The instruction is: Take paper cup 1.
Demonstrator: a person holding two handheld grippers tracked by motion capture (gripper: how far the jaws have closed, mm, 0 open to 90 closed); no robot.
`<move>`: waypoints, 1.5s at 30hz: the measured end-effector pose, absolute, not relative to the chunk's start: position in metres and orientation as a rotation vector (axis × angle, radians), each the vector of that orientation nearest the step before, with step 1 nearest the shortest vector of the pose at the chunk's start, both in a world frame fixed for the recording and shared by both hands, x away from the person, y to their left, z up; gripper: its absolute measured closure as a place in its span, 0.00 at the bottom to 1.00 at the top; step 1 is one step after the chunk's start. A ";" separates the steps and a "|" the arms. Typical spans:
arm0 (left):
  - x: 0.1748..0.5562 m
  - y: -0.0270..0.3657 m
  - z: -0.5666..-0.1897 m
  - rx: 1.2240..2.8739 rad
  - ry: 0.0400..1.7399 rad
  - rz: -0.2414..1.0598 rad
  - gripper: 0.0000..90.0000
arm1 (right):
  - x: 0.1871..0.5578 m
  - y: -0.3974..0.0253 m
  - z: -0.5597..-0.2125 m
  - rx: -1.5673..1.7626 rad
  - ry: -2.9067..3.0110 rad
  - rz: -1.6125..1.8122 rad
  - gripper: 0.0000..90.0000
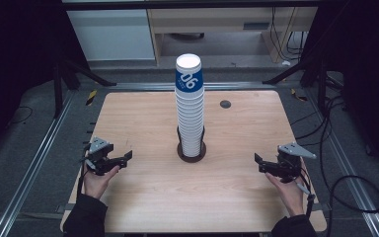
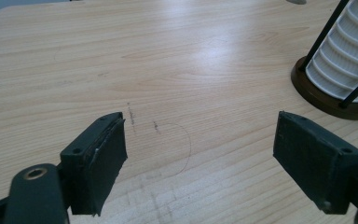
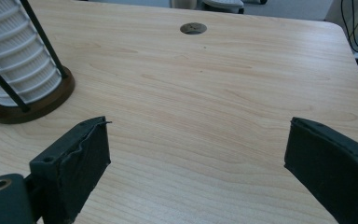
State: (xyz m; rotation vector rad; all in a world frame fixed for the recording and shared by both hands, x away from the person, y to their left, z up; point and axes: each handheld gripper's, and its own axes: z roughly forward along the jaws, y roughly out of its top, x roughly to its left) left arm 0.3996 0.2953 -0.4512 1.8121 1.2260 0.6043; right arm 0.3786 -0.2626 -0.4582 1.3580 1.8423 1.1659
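A tall stack of white paper cups (image 1: 190, 106), the top one with a blue band, stands in a dark round holder (image 1: 191, 152) with thin black rods at the middle of the wooden table (image 1: 143, 197). My left gripper (image 1: 123, 159) rests low near the table's left edge, open and holding nothing. My right gripper (image 1: 261, 162) sits near the right edge, open and holding nothing too. In the left gripper view the cup stack (image 2: 342, 65) and its holder (image 2: 326, 100) lie at the upper right beyond the left gripper (image 2: 200, 154). In the right gripper view the stack (image 3: 16, 56) is upper left of the right gripper (image 3: 198, 163).
A round cable hole (image 1: 225, 104) is set in the table's far right part, seen as the cable hole (image 3: 193, 28) in the right gripper view. Faint pencil marks (image 2: 168, 140) lie on the wood between the left jaws. Metal rails and cables (image 1: 345, 148) run beside the table.
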 end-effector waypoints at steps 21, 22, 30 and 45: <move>0.398 0.288 -0.454 1.849 1.207 0.580 0.19 | 0.389 -0.225 -0.384 1.143 1.777 1.347 0.13; 0.398 0.288 -0.454 1.854 1.203 0.579 0.19 | 0.390 -0.221 -0.379 1.123 1.775 1.355 0.13; 0.399 0.284 -0.458 1.880 1.187 0.569 0.19 | 0.398 -0.194 -0.333 1.021 1.745 1.421 0.13; 0.400 0.282 -0.460 1.890 1.178 0.552 0.19 | 0.409 -0.170 -0.291 0.945 1.766 1.494 0.11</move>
